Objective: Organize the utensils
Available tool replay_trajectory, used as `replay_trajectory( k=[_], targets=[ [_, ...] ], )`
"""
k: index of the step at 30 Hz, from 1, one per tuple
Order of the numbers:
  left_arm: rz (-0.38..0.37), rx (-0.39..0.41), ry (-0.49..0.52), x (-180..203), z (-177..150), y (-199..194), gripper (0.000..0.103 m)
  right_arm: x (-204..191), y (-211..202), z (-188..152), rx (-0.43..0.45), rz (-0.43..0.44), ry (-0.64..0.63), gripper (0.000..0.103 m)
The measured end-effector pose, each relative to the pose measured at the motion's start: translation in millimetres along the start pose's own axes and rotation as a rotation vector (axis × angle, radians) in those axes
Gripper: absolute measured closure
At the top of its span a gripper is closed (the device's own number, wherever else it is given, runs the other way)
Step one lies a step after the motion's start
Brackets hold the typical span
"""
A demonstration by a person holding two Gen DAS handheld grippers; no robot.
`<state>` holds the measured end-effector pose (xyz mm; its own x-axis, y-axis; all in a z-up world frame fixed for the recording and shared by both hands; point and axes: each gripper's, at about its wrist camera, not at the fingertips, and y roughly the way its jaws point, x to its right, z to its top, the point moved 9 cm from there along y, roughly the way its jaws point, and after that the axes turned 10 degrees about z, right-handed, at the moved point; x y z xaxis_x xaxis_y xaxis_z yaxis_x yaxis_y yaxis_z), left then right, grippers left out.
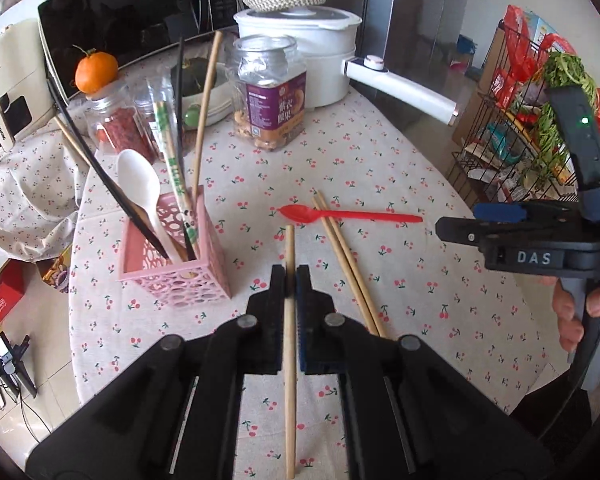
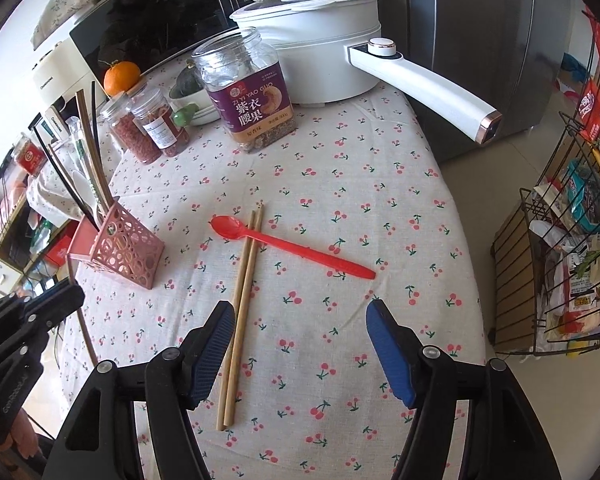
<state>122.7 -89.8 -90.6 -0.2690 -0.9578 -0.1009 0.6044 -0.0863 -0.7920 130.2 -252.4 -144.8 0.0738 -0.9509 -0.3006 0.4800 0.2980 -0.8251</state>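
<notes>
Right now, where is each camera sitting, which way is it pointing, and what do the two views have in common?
Left wrist: rides the left gripper, looking down across the cherry-print tablecloth toward the pink utensil holder; its jaws are shut on a wooden chopstick; the right gripper and a hand show at the right edge.
Right wrist: rides the right gripper, jaws open above the chopstick pair and red spoon.
Shared: holder, spoon, chopstick pair, cashew jar, white pot.

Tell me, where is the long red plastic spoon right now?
The long red plastic spoon lies flat on the cherry-print tablecloth, mid-table in both views, its neck crossing the tips of two bamboo chopsticks, right of the pink perforated holder.
</notes>
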Motion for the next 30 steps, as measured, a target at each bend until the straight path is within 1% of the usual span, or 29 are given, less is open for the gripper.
replay_trajectory(
  k=[3,6,7,10,13,22,27,30],
  targets=[
    [0.006,0.074,-0.024,-12,-1,-16,0.097,-5,3,1,-0.001,-0.011,-0.011,0.032],
    [-0.027,0.086,-0.078,-24,-1,-27,0.097,-10,10,1,-0.01,-0.026,-0.026,0.032],
    [-0.032,0.102,-0.087,-28,1,-31,0.097,-12,12,2,-0.015,-0.024,-0.029,0.032],
    [-0.02,0.152,-0.11,-40,5,-43,0.097,-15,21,2,-0.037,-0.032,-0.028,0.032],
    [-0.041,0.156,-0.151,-50,6,-47,0.097,-19,28,5,-0.052,-0.044,-0.041,0.032],
    [-0.021,0.209,-0.229,-87,8,-61,0.097,-37,44,16,-0.09,-0.079,-0.115,0.032],
    [-0.021,0.224,-0.28,-108,9,-66,0.097,-50,57,24,-0.125,-0.014,-0.117,0.032],
    [-0.025,0.238,-0.297,-114,12,-69,0.097,-57,70,32,-0.16,-0.008,-0.17,0.033]
  ],
)
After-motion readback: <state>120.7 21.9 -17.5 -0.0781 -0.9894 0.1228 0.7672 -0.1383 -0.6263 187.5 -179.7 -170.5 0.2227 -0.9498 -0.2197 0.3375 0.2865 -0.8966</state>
